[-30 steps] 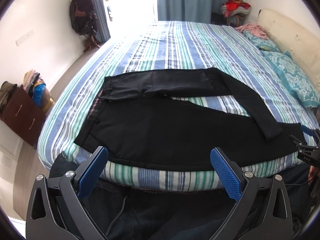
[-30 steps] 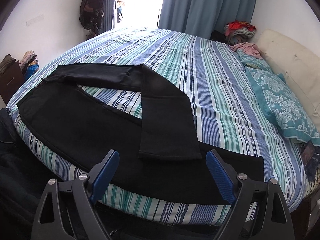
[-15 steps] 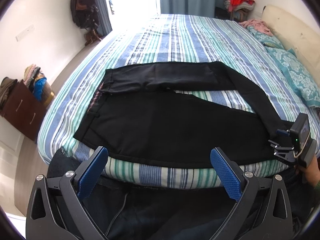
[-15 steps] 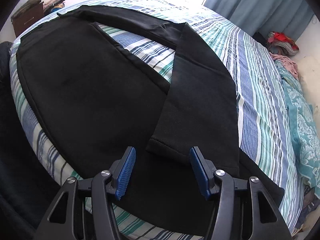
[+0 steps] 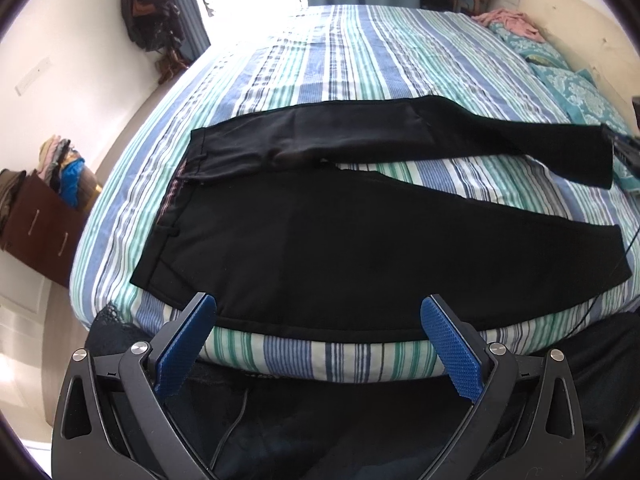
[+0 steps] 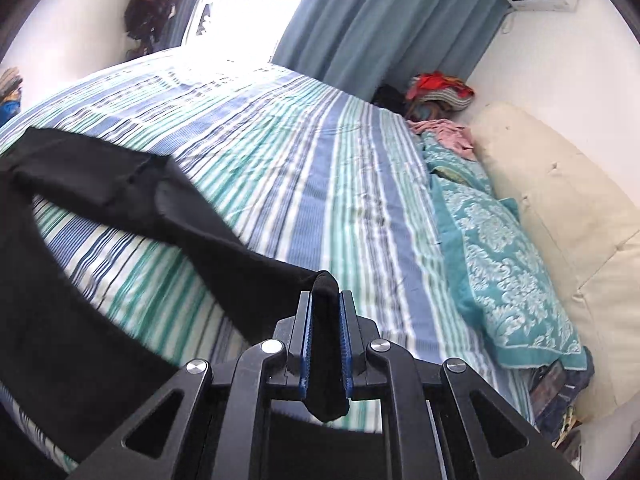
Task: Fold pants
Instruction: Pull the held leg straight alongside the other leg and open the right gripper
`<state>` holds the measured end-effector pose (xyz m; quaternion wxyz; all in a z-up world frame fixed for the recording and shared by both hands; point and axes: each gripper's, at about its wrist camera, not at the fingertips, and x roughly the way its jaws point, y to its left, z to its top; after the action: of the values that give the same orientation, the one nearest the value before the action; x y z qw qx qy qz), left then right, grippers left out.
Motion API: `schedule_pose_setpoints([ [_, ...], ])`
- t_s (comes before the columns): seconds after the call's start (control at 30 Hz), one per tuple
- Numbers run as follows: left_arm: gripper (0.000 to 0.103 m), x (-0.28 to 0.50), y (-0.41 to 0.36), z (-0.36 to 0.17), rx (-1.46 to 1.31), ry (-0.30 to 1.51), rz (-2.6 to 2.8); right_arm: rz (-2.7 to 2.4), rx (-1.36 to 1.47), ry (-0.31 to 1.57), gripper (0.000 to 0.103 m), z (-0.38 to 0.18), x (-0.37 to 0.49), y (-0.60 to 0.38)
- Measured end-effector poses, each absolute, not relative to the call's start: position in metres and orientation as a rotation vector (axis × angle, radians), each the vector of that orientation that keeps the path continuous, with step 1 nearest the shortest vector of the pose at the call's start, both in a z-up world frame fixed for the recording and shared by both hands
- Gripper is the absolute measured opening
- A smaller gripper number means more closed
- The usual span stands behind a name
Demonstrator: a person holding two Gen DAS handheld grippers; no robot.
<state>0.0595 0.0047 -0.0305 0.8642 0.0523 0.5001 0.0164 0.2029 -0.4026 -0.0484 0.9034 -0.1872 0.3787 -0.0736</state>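
Note:
Black pants (image 5: pixel 320 248) lie spread across the near side of the striped bed, waistband to the left. My left gripper (image 5: pixel 318 320) hangs open over the bed's near edge, just short of the near leg, with nothing between its blue pads (image 5: pixel 452 348). The far leg (image 5: pixel 520 136) stretches to the right, where my right gripper (image 5: pixel 624 152) shows at the frame's edge. In the right wrist view my right gripper (image 6: pixel 326 300) is closing, its pads pressing on that leg's hem (image 6: pixel 325 280), and the leg (image 6: pixel 224 248) hangs lifted off the sheet.
The striped sheet (image 5: pixel 380 60) covers the whole bed. Teal pillows (image 6: pixel 508 272) and a cream headboard (image 6: pixel 560 200) line the right side, with a pink garment (image 5: pixel 508 20) at the far corner. A brown dresser (image 5: pixel 36 224) stands on the floor at left.
The right gripper shut on the far leg's hem, then lifted and pulled it rightward off the near leg. The left gripper edged closer to the bed.

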Motion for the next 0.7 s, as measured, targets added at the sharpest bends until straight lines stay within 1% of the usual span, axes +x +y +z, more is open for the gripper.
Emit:
schedule_pose_setpoints([
  [0.2, 0.102, 0.081, -0.012, -0.034, 0.136, 1.048, 0.026, -0.289, -0.402, 0.766, 0.013, -0.022, 0.327, -0.467],
  [0.33, 0.102, 0.099, -0.024, -0.046, 0.146, 1.08, 0.011, -0.336, -0.417, 0.793, 0.012, -0.033, 0.392, -0.497],
  [0.43, 0.102, 0.113, -0.034, -0.057, 0.165, 1.104, 0.007, -0.351, -0.442, 0.826, 0.013, -0.059, 0.425, -0.51],
  [0.6, 0.102, 0.137, -0.046, -0.079, 0.174, 1.15, 0.004, -0.39, -0.428, 0.912, 0.012, -0.121, 0.454, -0.537],
  [0.7, 0.102, 0.159, -0.051, -0.087, 0.177, 1.144, -0.002, -0.453, -0.393, 0.969, 0.016, -0.155, 0.46, -0.553],
])
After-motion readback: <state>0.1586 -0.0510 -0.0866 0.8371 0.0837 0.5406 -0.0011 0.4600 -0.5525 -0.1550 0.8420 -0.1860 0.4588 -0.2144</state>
